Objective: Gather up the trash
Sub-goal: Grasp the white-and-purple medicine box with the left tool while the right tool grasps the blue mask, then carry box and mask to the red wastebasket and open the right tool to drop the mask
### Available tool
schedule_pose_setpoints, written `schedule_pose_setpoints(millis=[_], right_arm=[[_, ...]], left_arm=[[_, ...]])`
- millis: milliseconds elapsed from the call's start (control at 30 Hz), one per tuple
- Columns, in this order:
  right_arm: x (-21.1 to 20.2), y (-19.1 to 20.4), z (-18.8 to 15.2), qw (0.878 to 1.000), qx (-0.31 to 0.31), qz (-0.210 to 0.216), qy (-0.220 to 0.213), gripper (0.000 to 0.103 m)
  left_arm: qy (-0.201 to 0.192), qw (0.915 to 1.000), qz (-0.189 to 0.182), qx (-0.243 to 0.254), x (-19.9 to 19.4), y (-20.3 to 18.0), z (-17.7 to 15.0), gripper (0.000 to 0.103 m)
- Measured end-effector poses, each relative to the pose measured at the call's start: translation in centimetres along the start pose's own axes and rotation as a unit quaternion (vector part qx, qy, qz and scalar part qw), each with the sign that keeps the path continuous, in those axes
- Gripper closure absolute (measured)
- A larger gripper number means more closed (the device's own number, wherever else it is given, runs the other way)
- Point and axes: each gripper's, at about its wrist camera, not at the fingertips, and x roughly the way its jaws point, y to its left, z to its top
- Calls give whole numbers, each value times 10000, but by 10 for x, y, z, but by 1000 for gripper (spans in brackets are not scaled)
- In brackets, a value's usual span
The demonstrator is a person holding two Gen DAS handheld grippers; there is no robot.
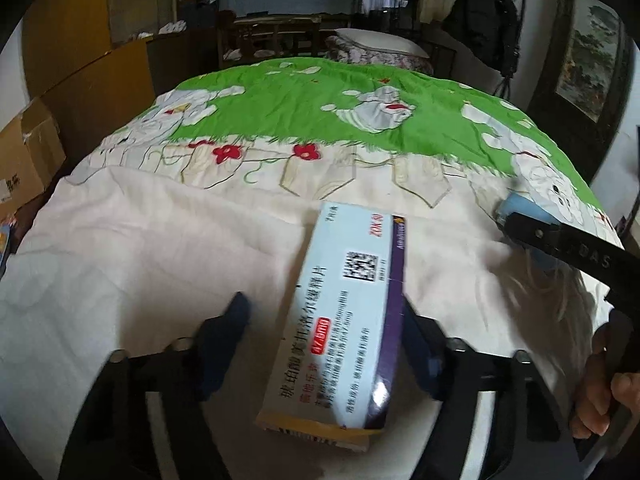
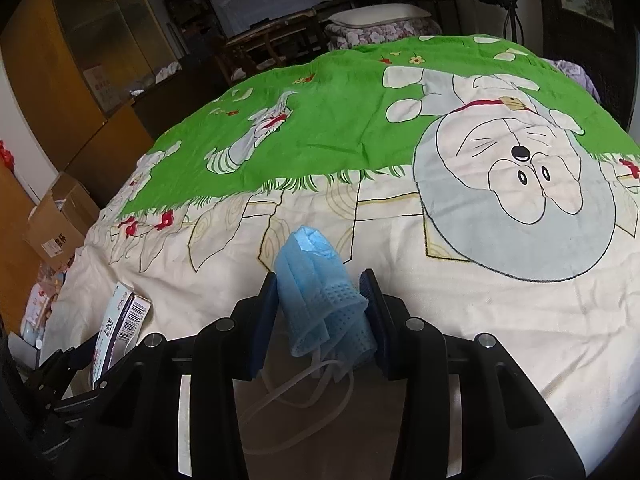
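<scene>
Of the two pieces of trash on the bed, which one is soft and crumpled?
The blue face mask between the right gripper's fingers; the medicine box at the left gripper is a stiff printed carton.

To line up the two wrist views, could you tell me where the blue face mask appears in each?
Left wrist: blue face mask at the right edge, behind the other gripper's black finger.
Right wrist: centre, pinched in the right gripper.
Shared landmark: the medicine box, centre in the left view, lower left in the right.
</scene>
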Motion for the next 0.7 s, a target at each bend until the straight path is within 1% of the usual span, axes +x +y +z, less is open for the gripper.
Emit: schedule_pose_setpoints(millis=[33,100,167,233,300,400,500,567,700], right_arm=[[-1,0,0,10000,-6,-6,-6,61],[-3,1,-2,10000,1,-14,-15,62],[-10,-2,-5,9999,94,22,-55,66],[-20,-7,-11,9995,265,136,-65,70],[-28,-10,-17,9991,349,230,-69,73],[-46,-9,-28,9986,378,362,-124,75],[-70,-2,-34,9975,368,539,-271,76],[-91,5,-38,9961,327,711,-396,76],[-136,20,-44,9926,154,980,-695,76]], left_arm=[[-34,10000,-8,83,-2,-2,-1,48],[-68,9998,-8,171,-6,-5,-3,55],[-97,9997,-47,204,-12,-6,-5,55],[-145,9996,-199,168,-21,-5,-10,58],[-202,9993,-296,86,-35,-1,-15,59],[-294,9989,-344,-76,-59,6,-19,59],[-493,9980,-356,-158,-90,11,-20,59],[-702,9971,-281,-127,-116,10,-20,59],[-1033,9943,-254,-64,-159,4,-24,59]])
